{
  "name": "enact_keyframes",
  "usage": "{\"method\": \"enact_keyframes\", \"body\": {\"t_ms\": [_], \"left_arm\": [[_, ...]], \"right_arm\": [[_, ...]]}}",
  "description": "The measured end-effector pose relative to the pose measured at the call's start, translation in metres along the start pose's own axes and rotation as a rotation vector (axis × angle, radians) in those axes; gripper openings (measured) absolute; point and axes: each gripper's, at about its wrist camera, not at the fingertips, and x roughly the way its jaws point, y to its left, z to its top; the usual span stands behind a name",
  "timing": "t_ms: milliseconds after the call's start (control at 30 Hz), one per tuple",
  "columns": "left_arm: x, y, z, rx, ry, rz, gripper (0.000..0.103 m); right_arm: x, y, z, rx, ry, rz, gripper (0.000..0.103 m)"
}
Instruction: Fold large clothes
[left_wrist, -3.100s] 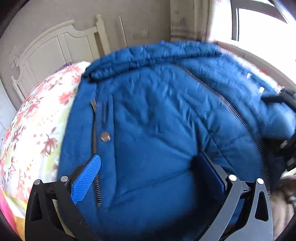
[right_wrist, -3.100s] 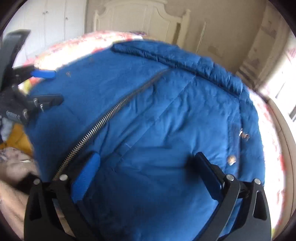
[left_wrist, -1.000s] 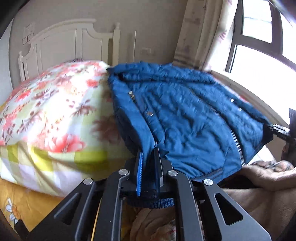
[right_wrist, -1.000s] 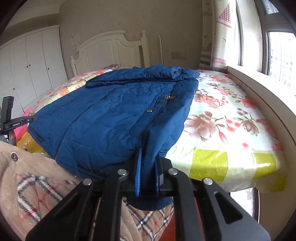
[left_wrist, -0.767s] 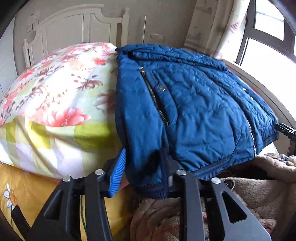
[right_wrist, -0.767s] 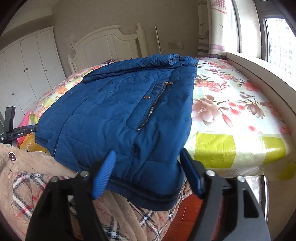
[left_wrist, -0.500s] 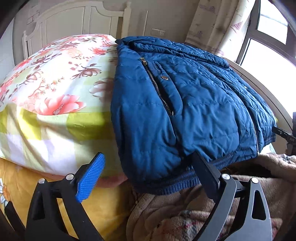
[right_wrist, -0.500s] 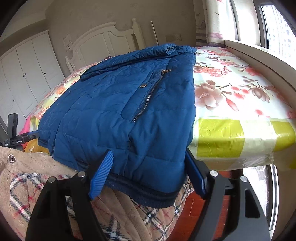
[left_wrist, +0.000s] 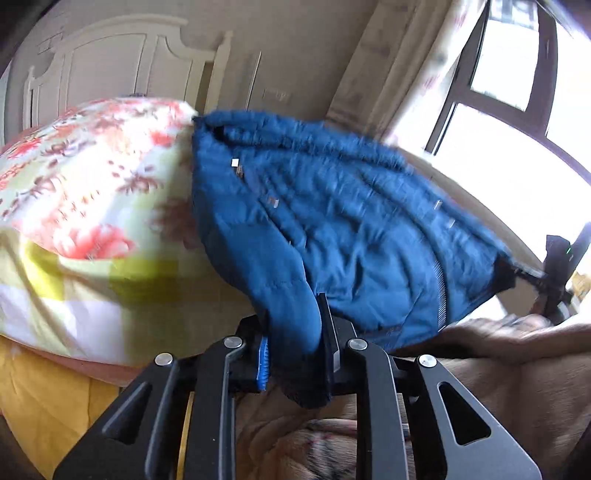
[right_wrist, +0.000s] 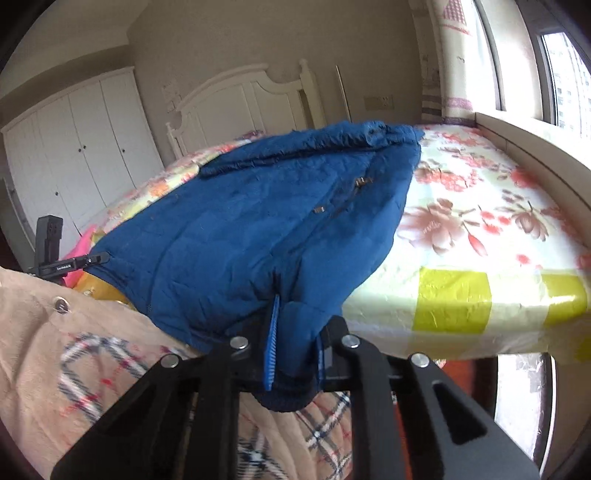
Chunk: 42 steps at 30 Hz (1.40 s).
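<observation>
- Quilted, puffy blue jacket (left_wrist: 351, 229) spread across floral bed (right_wrist: 480, 221), ribbed hem hanging off near edge.
- Left hand-held gripper (left_wrist: 297, 350) closing on hem corner; right hand-held gripper (right_wrist: 293, 354) clamped on opposite corner.
- Hem between pads hidden; left view motion-blurred.

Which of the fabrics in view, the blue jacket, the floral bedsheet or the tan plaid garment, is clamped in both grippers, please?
The blue jacket: its ribbed hem corners sit pinched in the left gripper and right gripper; the floral bedsheet and tan plaid garment lie untouched.

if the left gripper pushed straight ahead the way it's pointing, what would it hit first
Probably the blue jacket itself: the left gripper is closing on its hem, and the padded body lies directly ahead on the bed.
</observation>
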Motion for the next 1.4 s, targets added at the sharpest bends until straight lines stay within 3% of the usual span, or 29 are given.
{"method": "enact_keyframes", "body": {"t_ms": [100,200,267,367,433,533,633,700,767,800,867,967,1067,1167,1233,1333,1400], "left_arm": [[-0.029,-0.006,0.025,-0.022,-0.104,-0.057,0.019],[-0.044,0.003,0.059,-0.106,-0.223,-0.149,0.019],[-0.041,0.019,0.093,-0.173,-0.277,-0.213,0.019],[-0.009,0.037,0.154,-0.219,-0.303,-0.2,0.019],[0.02,0.053,0.195,-0.291,-0.281,-0.196,0.02],[0.083,0.073,0.26,-0.369,-0.217,-0.121,0.02],[0.132,0.093,0.295,-0.395,-0.137,-0.052,0.022],[0.175,0.117,0.316,-0.456,-0.055,-0.022,0.024],[0.204,0.137,0.325,-0.503,0.019,-0.012,0.025],[0.217,0.149,0.331,-0.529,0.053,-0.018,0.025],[0.227,0.167,0.34,-0.562,0.064,-0.027,0.025],[0.206,0.186,0.358,-0.529,-0.051,-0.002,0.026],[0.193,0.2,0.368,-0.497,-0.091,0.021,0.026],[0.212,0.197,0.362,-0.364,0.01,0.051,0.026],[0.231,0.192,0.351,-0.28,0.107,0.015,0.026],[0.252,0.18,0.333,-0.177,0.208,-0.028,0.026],[0.255,0.176,0.33,-0.152,0.221,-0.046,0.026]], "right_arm": [[-0.023,0.016,0.023,-0.034,-0.098,0.003,0.015],[-0.036,0.015,0.062,-0.03,-0.21,-0.008,0.014],[-0.03,0.008,0.099,-0.042,-0.24,-0.031,0.015],[0.002,-0.002,0.163,-0.06,-0.236,-0.072,0.015],[0.033,-0.012,0.202,-0.042,-0.204,-0.097,0.015],[0.097,-0.044,0.256,0.05,-0.143,-0.124,0.016],[0.163,-0.085,0.283,0.155,-0.049,-0.146,0.022],[0.2,-0.115,0.286,0.268,0.009,-0.104,0.034],[0.228,-0.147,0.29,0.368,0.043,-0.072,0.075],[0.231,-0.157,0.29,0.385,0.03,-0.094,0.08],[0.226,-0.179,0.294,0.417,-0.008,-0.106,0.08],[0.215,-0.207,0.303,0.415,-0.041,-0.172,0.08],[0.229,-0.211,0.303,0.292,0.041,-0.197,0.08],[0.251,-0.193,0.291,0.149,0.151,-0.172,0.08],[0.272,-0.179,0.282,0.076,0.218,-0.145,0.08],[0.291,-0.169,0.28,0.037,0.247,-0.125,0.08],[0.3,-0.166,0.284,0.03,0.253,-0.126,0.082]]}}
